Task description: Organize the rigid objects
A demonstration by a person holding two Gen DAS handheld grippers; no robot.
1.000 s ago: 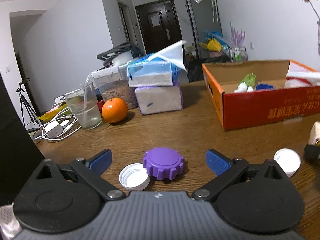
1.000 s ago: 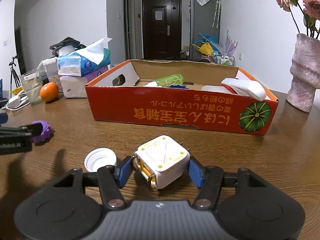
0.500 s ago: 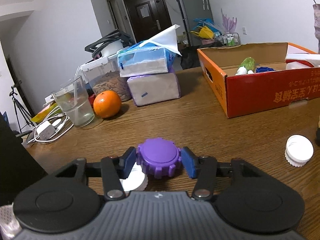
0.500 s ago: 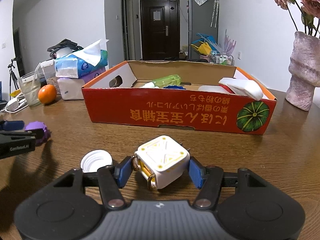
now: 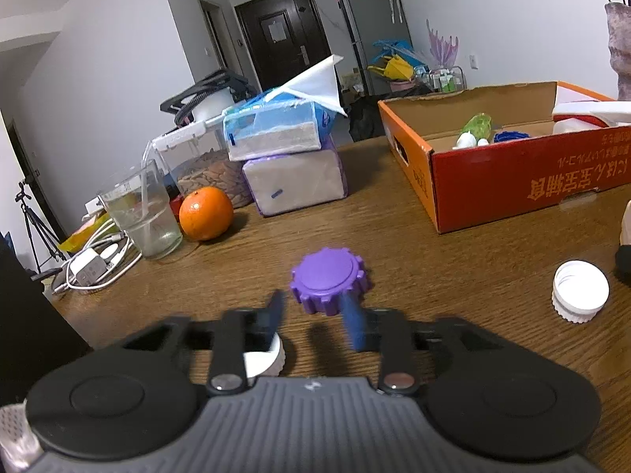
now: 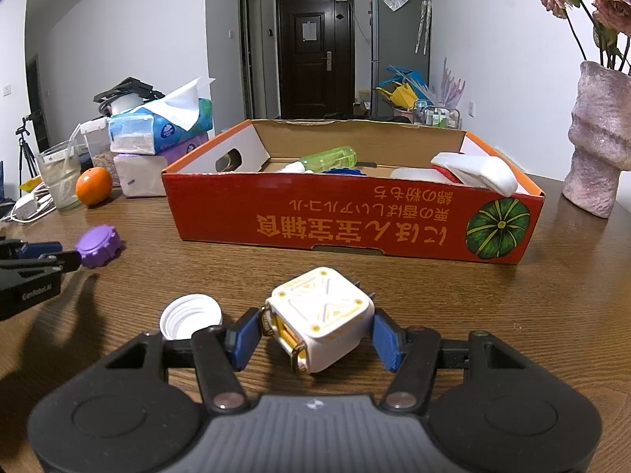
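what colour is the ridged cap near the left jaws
Purple, clearest in the left wrist view.

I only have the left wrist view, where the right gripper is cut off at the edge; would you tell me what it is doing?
Observer: The right gripper is shut on a white cube, with one pad on each side of it.
Operator: Thank you. Is anything printed on the box front past the lettering?
Observer: Yes, the box has a green pumpkin picture at the right end of its front.
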